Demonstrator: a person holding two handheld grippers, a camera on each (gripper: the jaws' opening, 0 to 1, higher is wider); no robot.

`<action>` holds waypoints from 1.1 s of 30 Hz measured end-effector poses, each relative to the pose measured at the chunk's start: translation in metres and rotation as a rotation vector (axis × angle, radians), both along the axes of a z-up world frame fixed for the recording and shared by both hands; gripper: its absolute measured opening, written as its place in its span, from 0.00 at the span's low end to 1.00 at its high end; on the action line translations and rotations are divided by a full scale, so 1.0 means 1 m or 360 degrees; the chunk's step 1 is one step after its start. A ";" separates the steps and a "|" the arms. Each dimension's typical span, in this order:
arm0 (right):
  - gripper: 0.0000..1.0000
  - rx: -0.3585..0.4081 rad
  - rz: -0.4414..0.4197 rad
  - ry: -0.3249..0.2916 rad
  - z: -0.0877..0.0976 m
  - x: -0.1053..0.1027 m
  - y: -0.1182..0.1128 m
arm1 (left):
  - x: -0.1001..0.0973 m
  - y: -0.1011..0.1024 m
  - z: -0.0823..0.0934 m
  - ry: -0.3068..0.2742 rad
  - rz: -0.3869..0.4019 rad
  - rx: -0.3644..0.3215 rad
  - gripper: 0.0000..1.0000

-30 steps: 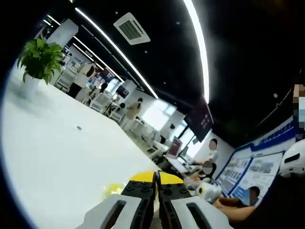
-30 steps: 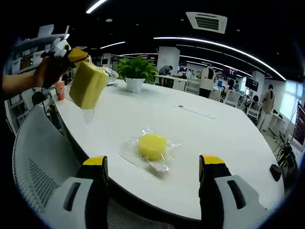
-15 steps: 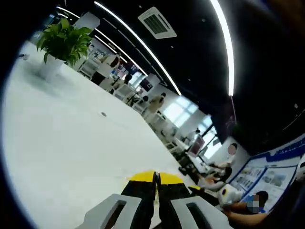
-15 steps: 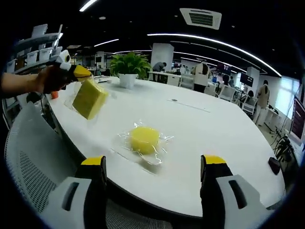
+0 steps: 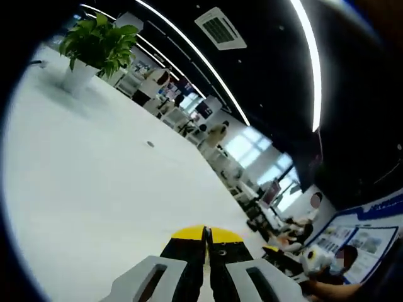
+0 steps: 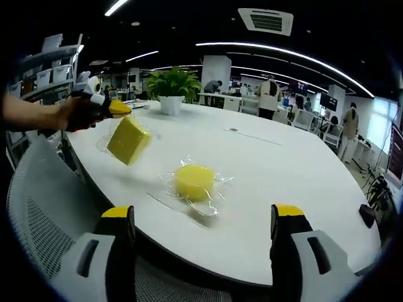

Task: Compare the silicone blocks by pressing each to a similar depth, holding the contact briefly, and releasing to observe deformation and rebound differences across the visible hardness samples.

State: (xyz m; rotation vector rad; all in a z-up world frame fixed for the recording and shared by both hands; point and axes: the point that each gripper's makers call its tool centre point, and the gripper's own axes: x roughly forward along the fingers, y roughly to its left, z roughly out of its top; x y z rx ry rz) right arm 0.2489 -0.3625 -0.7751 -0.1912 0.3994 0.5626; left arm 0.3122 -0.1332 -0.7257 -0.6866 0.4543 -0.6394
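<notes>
Two yellow blocks are what I see in my right gripper view. The round yellow block sits in its clear wrap on the white bench, straight ahead of my right tongs, toward 12 o'clock. My right tongs are wide apart and hold nothing. The block lies between their two yellow tips, but farther out, and they do not touch it.

The square yellow block is at about 10 o'clock from the round one, near it but apart. It hangs in a clear bag, tilted, just over the bench edge. My left tongs come in from the left and are pinched on the top of that bag. A hand holds them.

In my left gripper view, the left tongs are pressed together. I see the white bench stretching away. A green plant in a white pot stands at about 11 o'clock, far off on the bench.

A gray mesh chair is at 8 o'clock in the right gripper view.
</notes>
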 end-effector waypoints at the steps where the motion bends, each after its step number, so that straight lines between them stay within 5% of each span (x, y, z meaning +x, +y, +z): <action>1: 0.87 -0.0002 -0.0002 0.0001 0.000 0.000 0.000 | 0.000 0.001 0.000 0.0001 0.0002 -0.0007 0.00; 13: 0.87 0.0020 -0.0021 0.0034 -0.006 -0.003 0.000 | 0.020 0.028 -0.023 0.0032 0.0133 0.0070 0.00; 33: 0.89 0.0045 -0.0039 0.0066 -0.012 -0.003 -0.003 | 0.039 0.046 -0.068 0.0104 0.0186 0.0224 0.00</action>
